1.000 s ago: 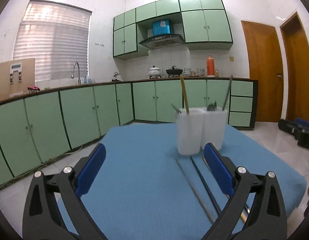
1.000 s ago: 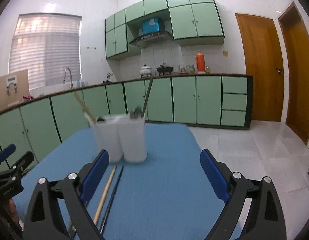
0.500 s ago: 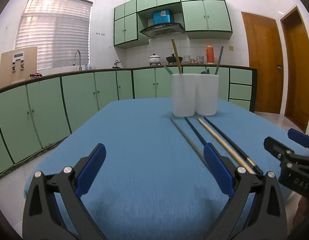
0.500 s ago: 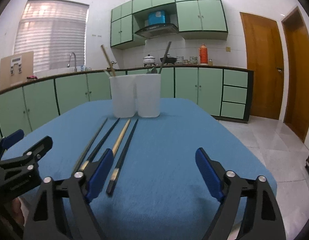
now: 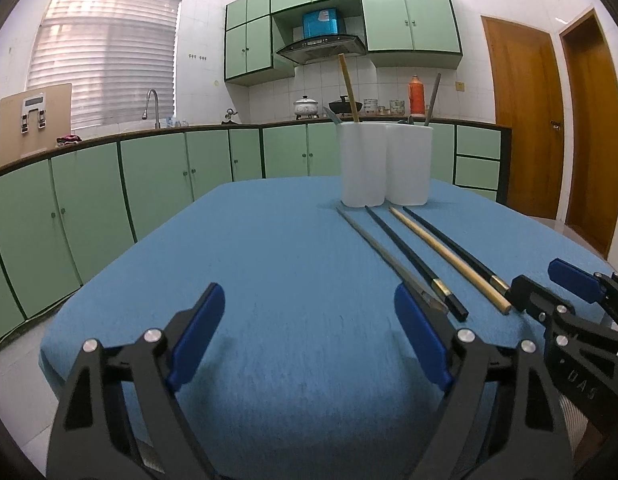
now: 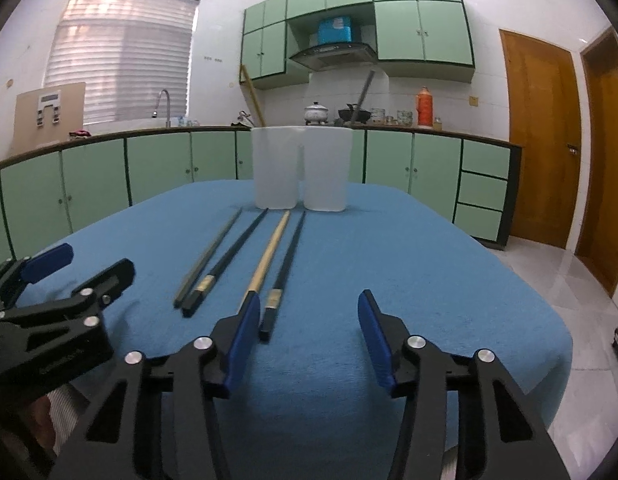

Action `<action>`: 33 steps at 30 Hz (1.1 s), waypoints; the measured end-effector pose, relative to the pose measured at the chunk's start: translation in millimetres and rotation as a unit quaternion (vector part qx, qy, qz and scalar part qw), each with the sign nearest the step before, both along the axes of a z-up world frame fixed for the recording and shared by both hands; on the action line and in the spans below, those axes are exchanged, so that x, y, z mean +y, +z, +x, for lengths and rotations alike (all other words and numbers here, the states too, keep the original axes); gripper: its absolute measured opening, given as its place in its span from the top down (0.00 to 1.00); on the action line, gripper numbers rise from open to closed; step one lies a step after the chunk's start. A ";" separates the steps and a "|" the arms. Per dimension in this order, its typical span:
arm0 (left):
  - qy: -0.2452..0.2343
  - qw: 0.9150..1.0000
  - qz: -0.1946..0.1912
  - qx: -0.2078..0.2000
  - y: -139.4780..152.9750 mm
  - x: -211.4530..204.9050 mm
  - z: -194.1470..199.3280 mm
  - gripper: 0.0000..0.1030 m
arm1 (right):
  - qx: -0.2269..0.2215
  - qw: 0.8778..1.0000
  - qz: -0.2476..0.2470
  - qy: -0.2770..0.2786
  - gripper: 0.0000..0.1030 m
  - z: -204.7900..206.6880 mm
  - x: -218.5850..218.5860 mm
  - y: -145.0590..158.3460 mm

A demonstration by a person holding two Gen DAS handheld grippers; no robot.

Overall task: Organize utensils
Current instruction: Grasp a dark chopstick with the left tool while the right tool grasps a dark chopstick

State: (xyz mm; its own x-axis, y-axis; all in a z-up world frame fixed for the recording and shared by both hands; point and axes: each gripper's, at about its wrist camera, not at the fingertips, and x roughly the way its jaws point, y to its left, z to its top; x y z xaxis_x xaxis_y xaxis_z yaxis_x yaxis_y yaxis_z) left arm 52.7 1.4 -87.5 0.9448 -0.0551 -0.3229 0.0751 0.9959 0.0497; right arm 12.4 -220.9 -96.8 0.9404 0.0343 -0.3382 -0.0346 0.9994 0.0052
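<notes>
Four chopsticks lie loose on the blue surface (image 5: 269,280) in my left wrist view, side by side, their far tips just short of the white holder (image 5: 385,164), which I take as my landmark. Counting from the holder's left side: a grey chopstick (image 5: 385,258), a black chopstick (image 5: 413,260), a wooden chopstick (image 5: 449,258) and a second black chopstick (image 5: 453,246). From the holder's two cups a wooden stick (image 5: 348,88) and a grey stick (image 5: 433,98) already stand up, plus some smaller utensil heads I cannot identify. My left gripper (image 5: 309,336) hovers over the near end of the surface, well back from the holder, fingers spread wide and empty. The right gripper (image 5: 549,284) shows at the right edge, near the handle ends of the sticks.

In my right wrist view the same four lie fanned out in front of the holder (image 6: 301,168): grey chopstick (image 6: 209,256), black chopstick (image 6: 229,258), wooden chopstick (image 6: 269,252), second black chopstick (image 6: 287,264). My right gripper (image 6: 305,336) sits at their near ends, fingers open at a moderate gap and gripping nothing; its left finger (image 6: 241,344) covers the wooden one's handle tip. The left gripper (image 6: 69,272) is off to the left, apart from the sticks.

I judge the job partly done: some pieces are in the holder, four remain to be picked up and dropped in, and no pick has begun.
</notes>
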 end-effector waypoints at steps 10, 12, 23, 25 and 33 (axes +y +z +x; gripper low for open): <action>-0.005 1.000 -0.003 0.002 -1.2 -2.7 -2.9 0.19 | 0.007 1.000 -0.008 0.009 0.72 -0.5 7.1 -7.1; -0.005 1.000 -0.004 0.002 -0.9 -4.3 -3.5 0.18 | 0.004 1.000 -0.011 0.014 0.81 -1.7 10.1 -8.1; -0.019 1.000 -0.010 0.006 -4.0 -27.2 -1.3 0.22 | -0.008 1.000 -0.001 -0.014 0.94 -8.6 -3.1 -4.9; -0.023 1.000 -0.008 0.010 -5.2 -31.6 0.3 0.23 | -0.005 1.000 0.000 -0.017 0.94 -8.0 -7.2 -5.2; -0.024 0.999 -0.004 0.023 -12.6 -45.3 8.7 0.28 | -0.002 1.000 0.000 -0.015 0.94 -6.0 -11.3 -4.7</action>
